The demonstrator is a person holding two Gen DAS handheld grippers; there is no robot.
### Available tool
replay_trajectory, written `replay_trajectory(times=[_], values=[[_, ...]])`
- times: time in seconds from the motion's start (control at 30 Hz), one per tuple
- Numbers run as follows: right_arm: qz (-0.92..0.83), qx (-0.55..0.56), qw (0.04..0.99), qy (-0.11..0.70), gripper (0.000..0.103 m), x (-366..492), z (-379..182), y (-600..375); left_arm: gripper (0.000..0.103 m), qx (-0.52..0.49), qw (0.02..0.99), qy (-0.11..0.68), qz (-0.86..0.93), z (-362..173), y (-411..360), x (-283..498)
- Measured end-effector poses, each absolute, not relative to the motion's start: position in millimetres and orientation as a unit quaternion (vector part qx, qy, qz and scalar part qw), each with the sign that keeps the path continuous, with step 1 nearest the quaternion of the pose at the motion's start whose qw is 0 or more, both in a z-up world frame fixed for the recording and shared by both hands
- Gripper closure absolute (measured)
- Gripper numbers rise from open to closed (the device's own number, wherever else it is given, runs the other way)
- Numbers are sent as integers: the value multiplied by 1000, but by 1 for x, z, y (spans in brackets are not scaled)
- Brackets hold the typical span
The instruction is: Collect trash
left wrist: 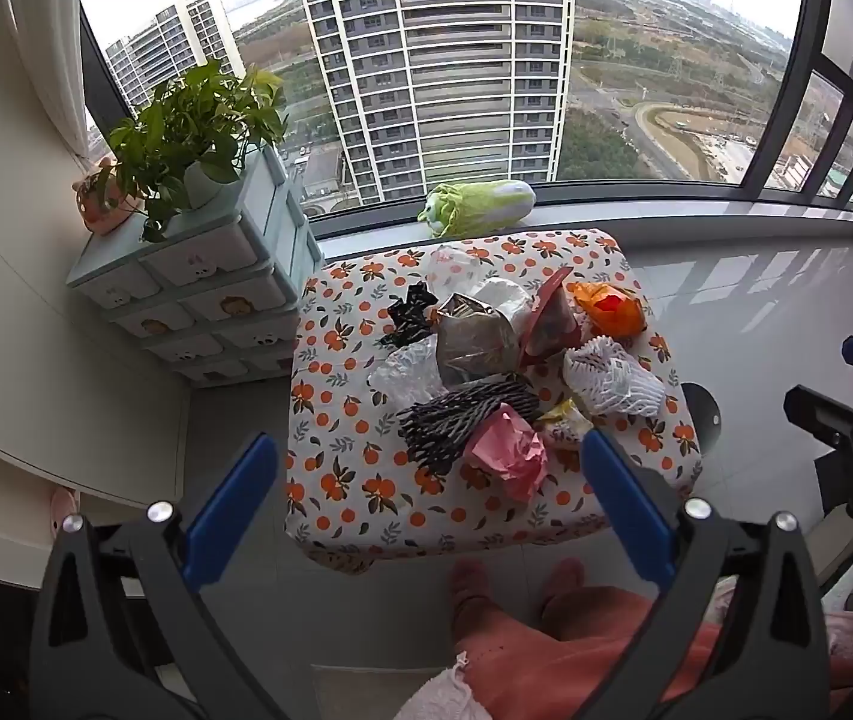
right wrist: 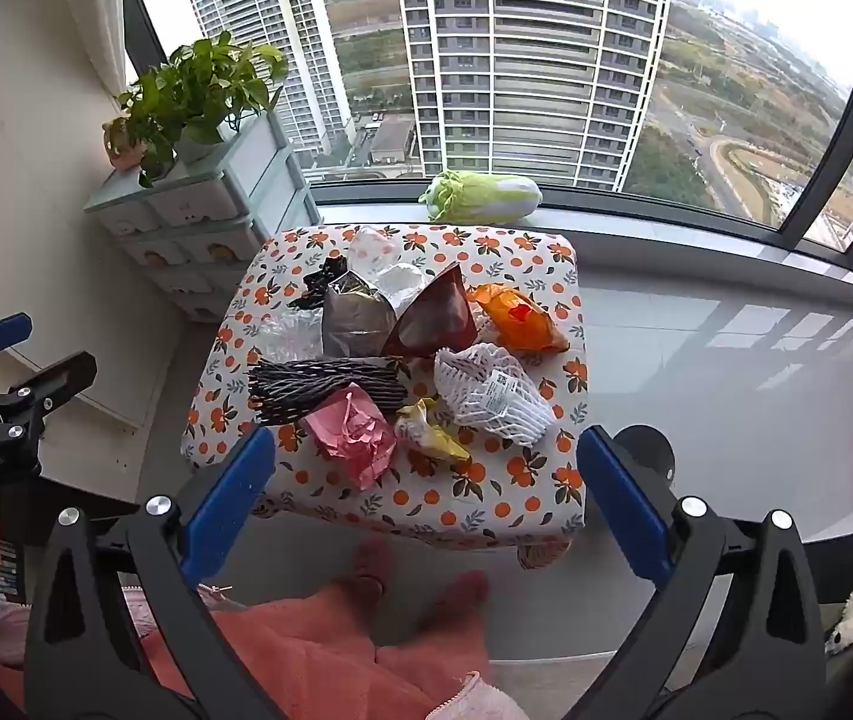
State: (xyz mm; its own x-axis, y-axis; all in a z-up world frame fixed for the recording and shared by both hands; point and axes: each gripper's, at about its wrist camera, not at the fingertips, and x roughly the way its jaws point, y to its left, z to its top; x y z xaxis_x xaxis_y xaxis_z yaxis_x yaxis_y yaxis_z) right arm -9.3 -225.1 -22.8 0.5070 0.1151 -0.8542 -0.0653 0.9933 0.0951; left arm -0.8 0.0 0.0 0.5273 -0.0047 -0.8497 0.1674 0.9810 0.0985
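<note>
Window-side table (left wrist: 366, 498), trash pile (left wrist: 486, 360) on top, potted plant (left wrist: 186, 126)

Both grippers angled down, left gripper (left wrist: 426, 480) & right gripper (right wrist: 426, 480) jaws spread wide, nothing gripped; legs below.

Trash is piled over the table's (right wrist: 366, 504) middle and far half, packed close. Only its near cloth strip lies bare. Open floor (right wrist: 726, 372) flanks the right; a drawer unit (right wrist: 198, 240) crowds the left.

Trash pile (left wrist: 504, 360) heaped mid-table: crumpled pink wrapper (right wrist: 354, 435), white foam net (right wrist: 489, 393), black netting (right wrist: 318, 387).
</note>
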Motion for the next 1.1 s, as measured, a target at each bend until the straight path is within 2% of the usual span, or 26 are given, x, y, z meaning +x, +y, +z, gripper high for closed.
replay_trajectory(times=[1.1], values=[[49, 30, 866, 496, 6, -15, -21, -224, 3, 80, 865, 493, -51, -4, 3, -9]])
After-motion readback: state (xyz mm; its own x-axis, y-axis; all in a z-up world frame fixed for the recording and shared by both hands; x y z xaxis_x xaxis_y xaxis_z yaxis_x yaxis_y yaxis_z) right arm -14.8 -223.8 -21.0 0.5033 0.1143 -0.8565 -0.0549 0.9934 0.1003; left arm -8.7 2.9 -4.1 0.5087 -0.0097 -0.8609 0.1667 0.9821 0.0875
